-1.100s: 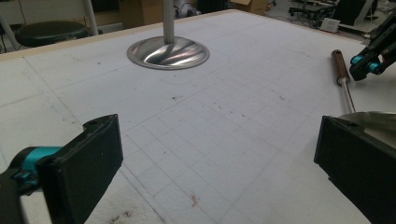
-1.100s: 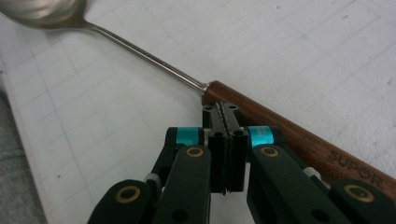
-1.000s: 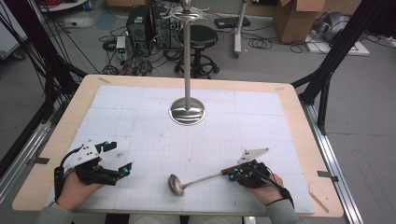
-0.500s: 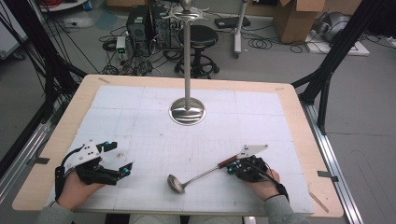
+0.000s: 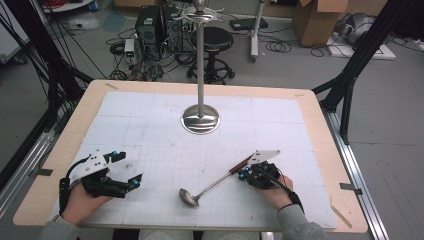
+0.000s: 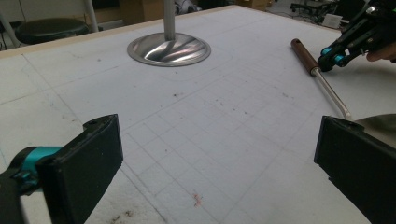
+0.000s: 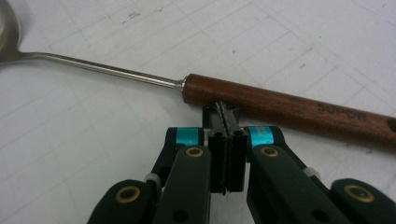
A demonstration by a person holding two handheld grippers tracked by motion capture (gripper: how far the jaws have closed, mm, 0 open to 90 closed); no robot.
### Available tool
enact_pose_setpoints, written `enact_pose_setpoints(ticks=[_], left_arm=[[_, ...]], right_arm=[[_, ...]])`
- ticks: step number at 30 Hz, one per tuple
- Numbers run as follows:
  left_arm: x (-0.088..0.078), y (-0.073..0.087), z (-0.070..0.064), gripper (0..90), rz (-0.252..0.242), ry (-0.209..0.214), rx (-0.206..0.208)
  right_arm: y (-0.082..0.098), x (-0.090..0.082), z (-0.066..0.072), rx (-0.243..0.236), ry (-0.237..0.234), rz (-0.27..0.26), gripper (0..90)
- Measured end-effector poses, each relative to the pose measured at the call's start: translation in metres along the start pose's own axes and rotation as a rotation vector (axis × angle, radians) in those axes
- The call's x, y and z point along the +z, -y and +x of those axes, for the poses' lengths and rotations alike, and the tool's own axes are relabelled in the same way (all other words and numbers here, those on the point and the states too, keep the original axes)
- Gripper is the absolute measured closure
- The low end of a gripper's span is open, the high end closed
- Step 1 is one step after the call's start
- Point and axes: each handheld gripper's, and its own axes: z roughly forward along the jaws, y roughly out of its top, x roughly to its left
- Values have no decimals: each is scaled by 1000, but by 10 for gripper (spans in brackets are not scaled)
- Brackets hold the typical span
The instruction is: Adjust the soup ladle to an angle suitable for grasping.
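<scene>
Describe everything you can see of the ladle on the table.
The ladle lies flat on the white gridded mat, at the near side in front of the person. It has a small, shiny metal bowl toward the near edge, a thin steel shaft, and a reddish-brown wooden handle stamped SUPOR with a hole near its end. The handle points diagonally away and to the right. The shut right claw sits tip-first against the handle, not clamped around it.

Stand (image 5: 200, 75) with round base (image 5: 200, 119) upright at upper centre of high view: sole tall obstacle on mat (image 5: 150, 130). Bare mat to left and right of base, open passage both sides. Ladle (image 5: 212, 185) lies diagonally across lower centre (low, flat on mat), between left gripper (image 5: 129, 170) at lower left and right gripper (image 5: 243, 172) at lower right.
</scene>
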Motion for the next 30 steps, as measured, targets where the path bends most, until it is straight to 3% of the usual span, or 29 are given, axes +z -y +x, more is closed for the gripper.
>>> enact_pose_setpoints(ticks=[12,30], left_arm=[[0,0,1,17,-2,-5,-1],[0,0,1,17,0,-5,-4]], right_arm=[[-12,13,-5,-15,-17,-15,900],[-40,42,-8,-56,1,-25,900]])
